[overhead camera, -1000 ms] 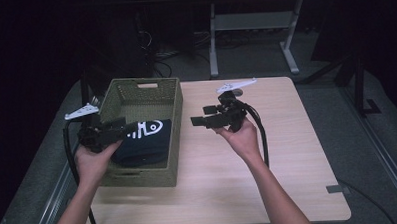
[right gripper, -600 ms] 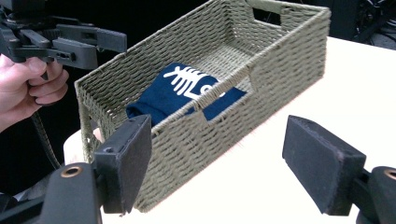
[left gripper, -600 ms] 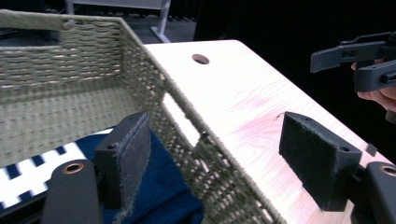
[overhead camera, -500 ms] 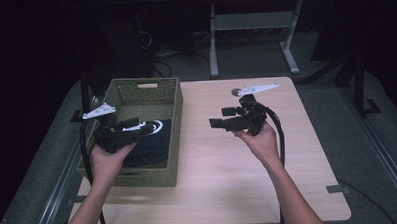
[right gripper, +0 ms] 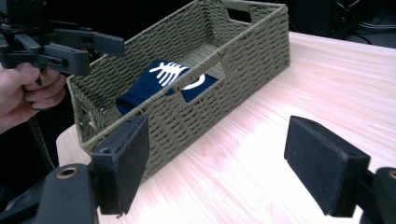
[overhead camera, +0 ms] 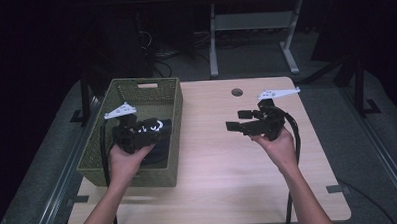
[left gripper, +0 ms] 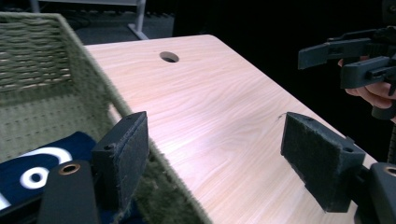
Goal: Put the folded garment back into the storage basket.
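A green woven basket [overhead camera: 174,108] [left gripper: 42,51] [right gripper: 252,51] stands on the left half of the wooden table [overhead camera: 223,161]. Inside it lies a dark blue cloth [overhead camera: 160,146] [left gripper: 42,163] [right gripper: 168,77] with white print. My left gripper [overhead camera: 161,134] [left gripper: 222,158] [right gripper: 100,56] hovers over the basket's near right part, pointing right. My right gripper [overhead camera: 238,119] [right gripper: 217,163] [left gripper: 327,63] hangs above the table's right half and points left at the basket. Both have just been opening their jaws and stand open with nothing between them.
A round cable hole [overhead camera: 237,92] [left gripper: 169,57] sits near the table's far edge. Behind the table stands a grey metal frame [overhead camera: 214,36] on a dark floor. Cables trail from both grippers toward the near edge.
Both hands have shifted to the right. The left gripper came from the basket's left rim to over its right part, and the right gripper drew away from the basket. Both jaws spread wider.
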The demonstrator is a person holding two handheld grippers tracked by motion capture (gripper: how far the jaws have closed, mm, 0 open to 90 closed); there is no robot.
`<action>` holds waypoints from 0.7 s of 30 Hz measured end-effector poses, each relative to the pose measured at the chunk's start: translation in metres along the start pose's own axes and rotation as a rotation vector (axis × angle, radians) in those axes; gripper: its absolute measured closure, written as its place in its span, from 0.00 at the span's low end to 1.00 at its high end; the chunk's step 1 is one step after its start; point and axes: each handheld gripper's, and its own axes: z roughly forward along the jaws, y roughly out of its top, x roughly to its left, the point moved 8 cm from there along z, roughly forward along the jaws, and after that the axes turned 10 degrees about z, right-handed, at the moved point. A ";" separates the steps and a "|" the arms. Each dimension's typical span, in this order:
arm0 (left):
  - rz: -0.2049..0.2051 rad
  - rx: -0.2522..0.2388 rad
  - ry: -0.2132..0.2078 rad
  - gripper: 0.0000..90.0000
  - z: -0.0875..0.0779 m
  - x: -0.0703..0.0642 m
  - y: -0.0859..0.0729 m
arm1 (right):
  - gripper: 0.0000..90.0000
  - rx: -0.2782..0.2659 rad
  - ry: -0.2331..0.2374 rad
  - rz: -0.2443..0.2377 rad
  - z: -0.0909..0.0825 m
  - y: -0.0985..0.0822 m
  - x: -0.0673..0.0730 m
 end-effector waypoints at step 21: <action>0.039 0.008 -0.068 0.25 0.030 -0.037 0.006 | 0.22 -0.007 -0.048 0.031 -0.035 -0.021 -0.025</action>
